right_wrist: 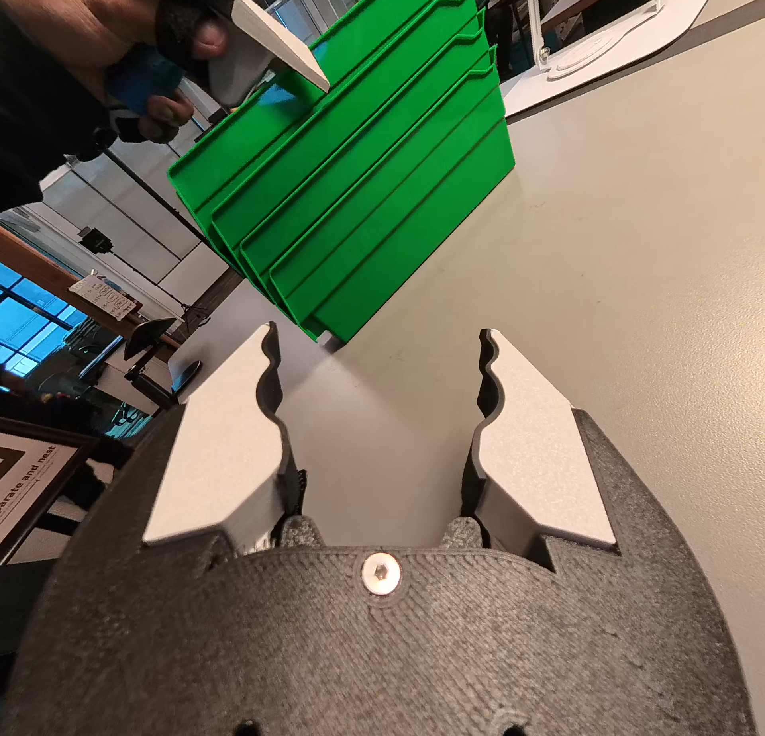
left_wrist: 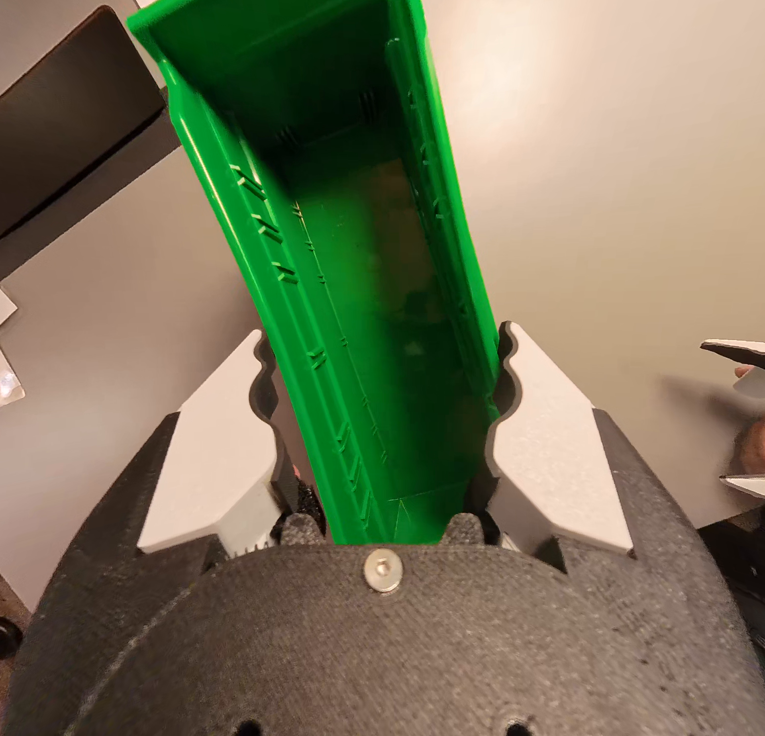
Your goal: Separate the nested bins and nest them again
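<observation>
A stack of several nested green bins (right_wrist: 372, 203) stands on the beige table (right_wrist: 600, 302). In the left wrist view I look down into the top green bin (left_wrist: 331, 178), which runs lengthwise between my left gripper's (left_wrist: 383, 329) pads. The right pad (left_wrist: 503, 368) lies against the bin's rim and the left pad's tip (left_wrist: 267, 360) meets the other rim. In the right wrist view a left finger (right_wrist: 281, 54) lies along the top bin's side (right_wrist: 248, 137). My right gripper (right_wrist: 377, 330) is open and empty, low over the table just short of the stack's near corner.
A hand (right_wrist: 82, 25) holds the left gripper. A framed sign (right_wrist: 29, 480) stands at the left. A white board (right_wrist: 621, 33) lies at the table's far right. A dark panel (left_wrist: 58, 116) lies beyond the bin. The right gripper's fingers (left_wrist: 741, 356) show at the right edge.
</observation>
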`<state>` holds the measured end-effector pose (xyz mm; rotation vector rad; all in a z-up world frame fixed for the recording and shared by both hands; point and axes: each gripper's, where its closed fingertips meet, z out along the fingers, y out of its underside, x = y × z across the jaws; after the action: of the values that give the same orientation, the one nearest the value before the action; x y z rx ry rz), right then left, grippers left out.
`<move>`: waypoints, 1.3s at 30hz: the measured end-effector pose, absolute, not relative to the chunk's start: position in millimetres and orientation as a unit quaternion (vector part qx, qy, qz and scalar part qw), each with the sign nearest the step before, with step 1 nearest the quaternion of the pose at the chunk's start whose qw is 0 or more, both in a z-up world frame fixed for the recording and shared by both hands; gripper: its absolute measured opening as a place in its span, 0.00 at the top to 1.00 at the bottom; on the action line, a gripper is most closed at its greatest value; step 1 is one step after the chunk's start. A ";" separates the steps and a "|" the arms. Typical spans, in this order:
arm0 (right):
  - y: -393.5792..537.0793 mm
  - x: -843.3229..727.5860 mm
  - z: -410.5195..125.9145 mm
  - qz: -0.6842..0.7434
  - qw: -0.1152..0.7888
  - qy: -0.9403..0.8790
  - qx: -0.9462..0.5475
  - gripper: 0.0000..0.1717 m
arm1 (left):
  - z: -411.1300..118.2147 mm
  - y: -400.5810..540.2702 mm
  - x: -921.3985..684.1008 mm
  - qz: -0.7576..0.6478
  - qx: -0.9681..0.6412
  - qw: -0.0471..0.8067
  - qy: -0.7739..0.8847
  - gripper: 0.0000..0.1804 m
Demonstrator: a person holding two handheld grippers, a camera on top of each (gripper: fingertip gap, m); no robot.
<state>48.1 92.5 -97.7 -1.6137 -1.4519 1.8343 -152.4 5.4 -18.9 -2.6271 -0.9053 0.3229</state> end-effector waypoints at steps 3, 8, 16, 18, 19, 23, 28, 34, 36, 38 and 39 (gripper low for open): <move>92.5 48.1 -97.7 0.638 0.149 -0.505 -0.561 0.43 | -15.6 5.8 -152.4 0.122 -0.927 0.171 -0.310 0.42; 92.5 48.1 -97.6 0.639 0.149 -0.505 -0.561 0.43 | -8.3 7.7 -152.4 0.132 -0.929 0.174 -0.298 0.43; 92.8 48.4 -96.9 0.640 0.149 -0.504 -0.560 0.43 | 41.2 15.2 -158.0 0.156 -0.918 0.222 -0.289 0.44; 92.6 48.4 -97.1 0.640 0.149 -0.505 -0.560 0.43 | 52.9 13.1 -157.6 0.159 -0.915 0.232 -0.288 0.43; 92.6 48.4 -97.0 0.640 0.149 -0.505 -0.560 0.43 | 57.7 11.4 -157.3 0.160 -0.914 0.236 -0.289 0.43; 92.7 48.9 -96.0 0.642 0.151 -0.504 -0.558 0.43 | 77.9 -0.8 -157.2 0.164 -0.908 0.253 -0.293 0.43; 92.7 49.0 -96.0 0.642 0.150 -0.504 -0.558 0.43 | 105.1 -34.1 -163.6 0.181 -0.896 0.267 -0.306 0.44; 92.2 48.8 -96.7 0.641 0.149 -0.506 -0.558 0.43 | 78.5 -100.6 -184.7 0.178 -0.877 0.265 -0.359 0.43; 92.2 48.8 -96.9 0.640 0.150 -0.507 -0.558 0.43 | 52.4 -123.5 -193.4 0.172 -0.872 0.255 -0.380 0.43; 92.2 48.7 -97.1 0.639 0.151 -0.507 -0.559 0.43 | 21.1 -144.8 -200.3 0.163 -0.869 0.241 -0.399 0.43; 92.5 48.7 -97.0 0.639 0.152 -0.506 -0.559 0.43 | 4.8 -155.0 -203.2 0.159 -0.868 0.233 -0.408 0.43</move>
<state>48.7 92.5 -97.0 -1.6048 -1.4538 1.8336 -203.2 -155.0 4.8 -2.3852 -1.1213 0.4376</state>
